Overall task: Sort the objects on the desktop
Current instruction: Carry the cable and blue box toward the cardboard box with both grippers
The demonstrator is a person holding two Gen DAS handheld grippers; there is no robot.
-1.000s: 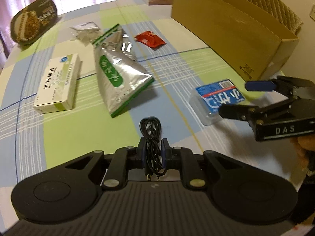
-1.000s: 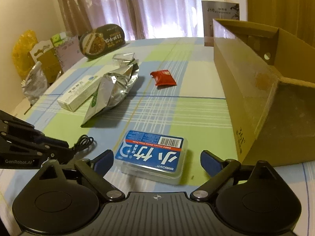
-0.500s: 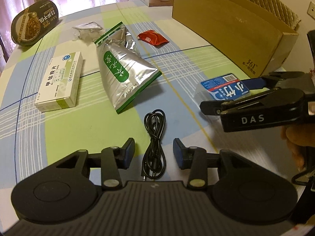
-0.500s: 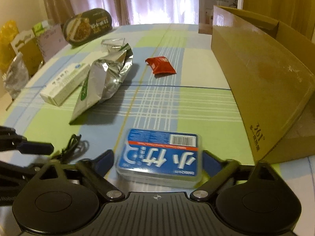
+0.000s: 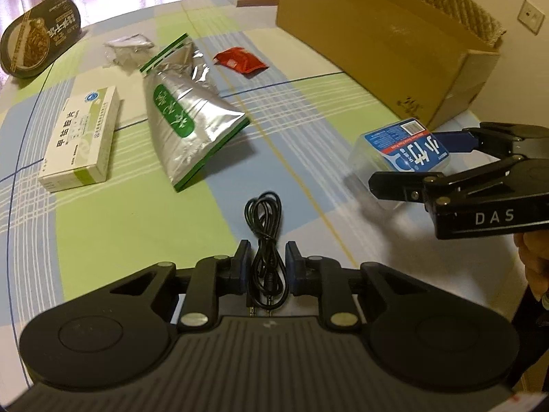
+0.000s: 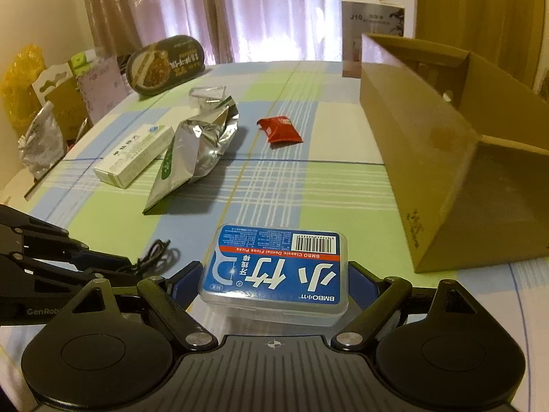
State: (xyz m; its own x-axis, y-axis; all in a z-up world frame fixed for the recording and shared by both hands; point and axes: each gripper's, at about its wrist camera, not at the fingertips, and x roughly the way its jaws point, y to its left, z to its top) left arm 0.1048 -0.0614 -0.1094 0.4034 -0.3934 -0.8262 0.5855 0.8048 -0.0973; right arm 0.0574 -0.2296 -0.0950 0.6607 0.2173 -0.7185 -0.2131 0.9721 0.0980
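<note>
dim, warm indoor light; brighter daylight glowing through the curtains [image 6: 219,10] at the far end. glare on the foil bag [image 5: 185,116]. soft shadows under objects. strong fisheye bending and dark vignette at edges. slight blur around the floss box [image 5: 401,151].

Tablecloth [image 5: 103,226]: plaid of light green, pale blue and cream, crossed by white stripes and thin dark-blue lines. Floss-pick box [image 6: 274,271]: clear plastic, blue label with white characters, a red band and a black-and-white barcode. Cable [image 5: 264,219]: black. Foil pouch [image 5: 185,116]: silver, green oval and green edging. Medicine box [image 5: 79,137]: white with pale green. Sachet [image 5: 240,61]: red. Cardboard box [image 5: 377,41]: brown. Curtains [image 6: 240,10]: pinkish.
</note>
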